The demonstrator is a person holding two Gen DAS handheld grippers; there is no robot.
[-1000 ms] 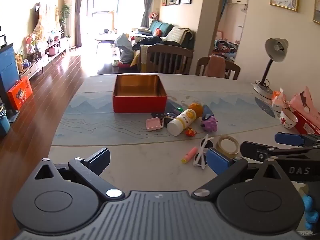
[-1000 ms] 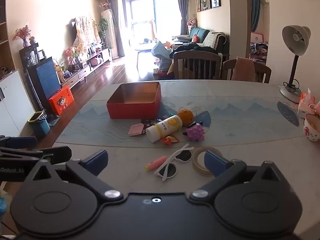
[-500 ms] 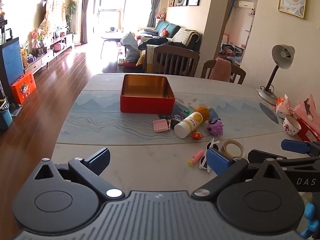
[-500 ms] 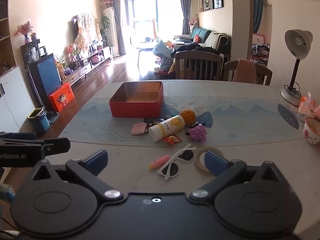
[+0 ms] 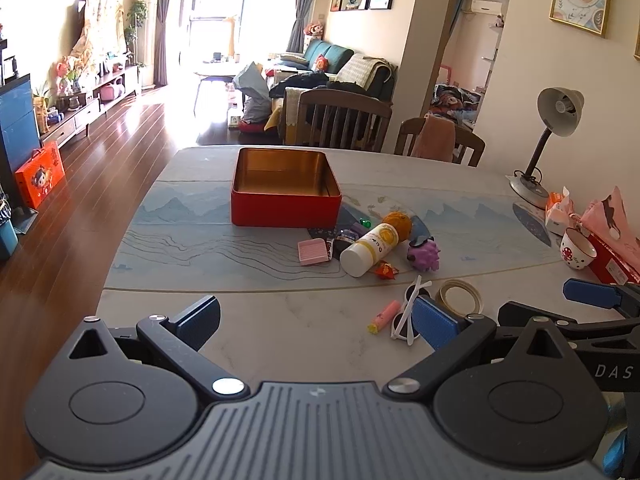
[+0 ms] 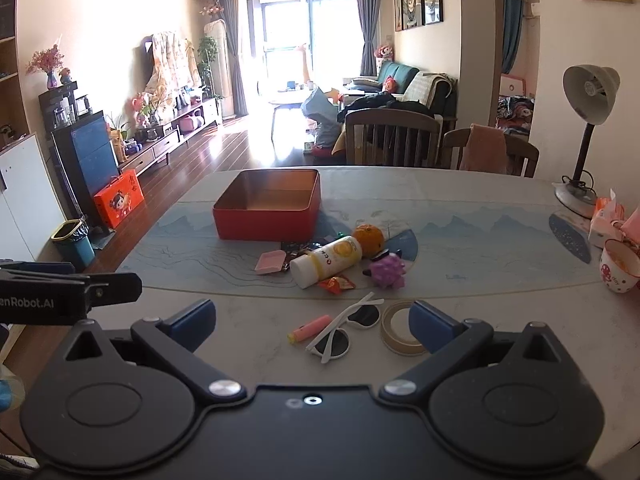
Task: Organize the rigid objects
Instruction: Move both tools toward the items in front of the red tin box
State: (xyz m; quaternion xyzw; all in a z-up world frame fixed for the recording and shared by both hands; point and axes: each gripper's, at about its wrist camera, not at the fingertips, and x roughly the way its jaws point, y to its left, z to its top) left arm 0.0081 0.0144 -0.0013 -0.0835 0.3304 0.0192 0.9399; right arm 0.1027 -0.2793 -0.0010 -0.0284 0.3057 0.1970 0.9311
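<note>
Both grippers spread wide, empty: right gripper [image 6: 312, 322] hovers over white sunglasses [image 6: 345, 328] well short of the empty red tin [image 6: 267, 204], left gripper [image 5: 316, 318] beside; best to pinch the frame bridge, avoiding the tape ring [image 6: 400, 332] alongside.

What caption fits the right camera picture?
Open right gripper hovers before white sunglasses, tape ring and an empty red tin.

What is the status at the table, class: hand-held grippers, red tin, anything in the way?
Left hand-held gripper open, empty. Right hand-held gripper open, empty. Red tin looks empty; sunglasses, tape roll, bottle loose on table. Path unobstructed.
</note>
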